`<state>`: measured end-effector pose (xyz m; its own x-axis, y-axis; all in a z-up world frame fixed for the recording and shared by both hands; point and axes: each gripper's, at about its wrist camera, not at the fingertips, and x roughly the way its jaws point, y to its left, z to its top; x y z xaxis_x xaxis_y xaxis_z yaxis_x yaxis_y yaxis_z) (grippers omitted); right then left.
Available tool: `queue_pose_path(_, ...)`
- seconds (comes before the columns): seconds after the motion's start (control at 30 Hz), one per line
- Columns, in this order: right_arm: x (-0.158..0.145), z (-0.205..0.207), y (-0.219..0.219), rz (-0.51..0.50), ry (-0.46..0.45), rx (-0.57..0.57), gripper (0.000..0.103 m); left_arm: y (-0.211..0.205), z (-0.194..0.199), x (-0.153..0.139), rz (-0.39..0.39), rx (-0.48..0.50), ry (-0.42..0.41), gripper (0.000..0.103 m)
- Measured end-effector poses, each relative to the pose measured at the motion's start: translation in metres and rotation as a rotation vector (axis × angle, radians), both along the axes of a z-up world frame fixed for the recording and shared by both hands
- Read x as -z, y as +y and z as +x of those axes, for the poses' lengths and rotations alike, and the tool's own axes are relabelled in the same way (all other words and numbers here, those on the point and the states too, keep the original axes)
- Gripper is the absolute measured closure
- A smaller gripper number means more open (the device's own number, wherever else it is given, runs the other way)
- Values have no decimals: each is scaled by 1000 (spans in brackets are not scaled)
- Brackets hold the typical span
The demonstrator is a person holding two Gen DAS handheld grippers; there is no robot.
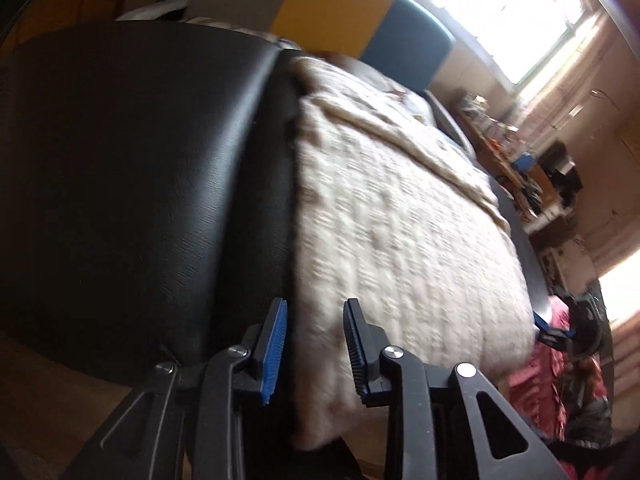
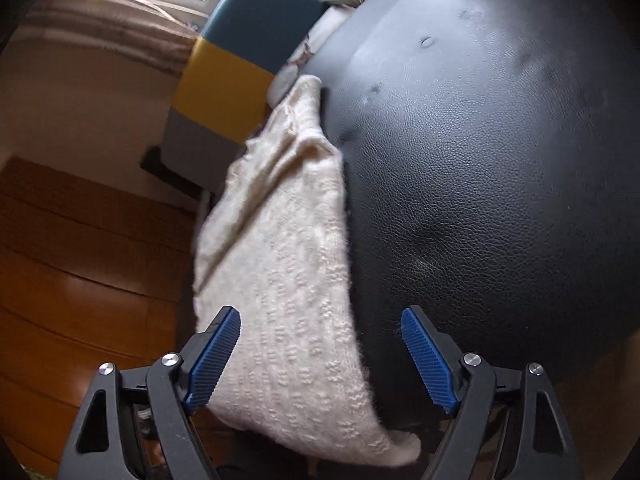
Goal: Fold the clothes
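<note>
One cream knitted sweater (image 1: 400,220) seen, draped over edge of black leather surface (image 1: 120,168), partly hanging toward wooden floor (image 2: 80,260). Two tools counted. Left tool (image 1: 316,344) held narrowly parted, sweater edge between fingers, not gripped. Right tool (image 2: 320,360) spread wide, sweater hem between fingers, ungripped. Yellow and blue panel (image 1: 360,16) beyond; bright window (image 1: 500,12), cluttered shelf (image 1: 512,160), pink cloth (image 1: 548,380) nearby.
</note>
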<state>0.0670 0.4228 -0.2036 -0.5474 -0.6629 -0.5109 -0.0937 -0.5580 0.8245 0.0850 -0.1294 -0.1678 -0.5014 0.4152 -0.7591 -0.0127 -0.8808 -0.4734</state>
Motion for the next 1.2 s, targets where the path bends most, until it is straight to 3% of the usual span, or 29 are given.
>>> queue_pose_path(0.2, 13, 2, -26, -152, 5, -166, 19, 17, 4, 0, -1, 62, 0, 74)
queue_pose_path(0.33, 16, 3, -51, -167, 30, -219, 19, 36, 7, 0, -75, 119, 7, 74)
queue_pose_path(0.47, 0, 6, -76, 24, 77, -267, 17, 47, 8, -2, -172, 139, 23, 74)
queue_pose_path(0.53, -12, 11, -95, 161, 94, -295, 14, 50, 8, -3, -218, 135, 30, 81)
queue_pose_path(0.57, -16, 12, -106, 235, 99, -317, 10, 52, 8, -4, -241, 132, 34, 89)
queue_pose_path(0.6, -19, 12, -117, 290, 101, -338, 3, 51, 7, -4, -245, 128, 39, 91)
queue_pose_path(0.67, -23, 10, -133, 391, 74, -331, 3, 50, 6, -4, -244, 121, 44, 92)
queue_pose_path(0.73, -28, 12, -146, 522, 63, -315, 16, 50, 5, -4, -249, 121, 45, 92)
queue_pose_path(0.8, -31, 16, -149, 638, 62, -317, 41, 52, 5, -4, -258, 125, 44, 92)
queue_pose_path(0.83, -30, 17, -145, 652, 59, -309, 46, 54, 4, -4, -270, 128, 43, 91)
queue_pose_path(0.9, -30, 19, -137, 671, 52, -295, 67, 59, 4, -4, -300, 136, 45, 90)
queue_pose_path(1.0, -26, 22, -130, 692, 54, -285, 75, 66, 7, -6, -355, 147, 67, 92)
queue_pose_path(1.13, -25, 24, -124, 630, 54, -270, 79, 55, 6, -5, -273, 132, 57, 94)
queue_pose_path(1.2, -22, 26, -114, 514, 51, -265, 71, 49, 5, -5, -231, 124, 52, 94)
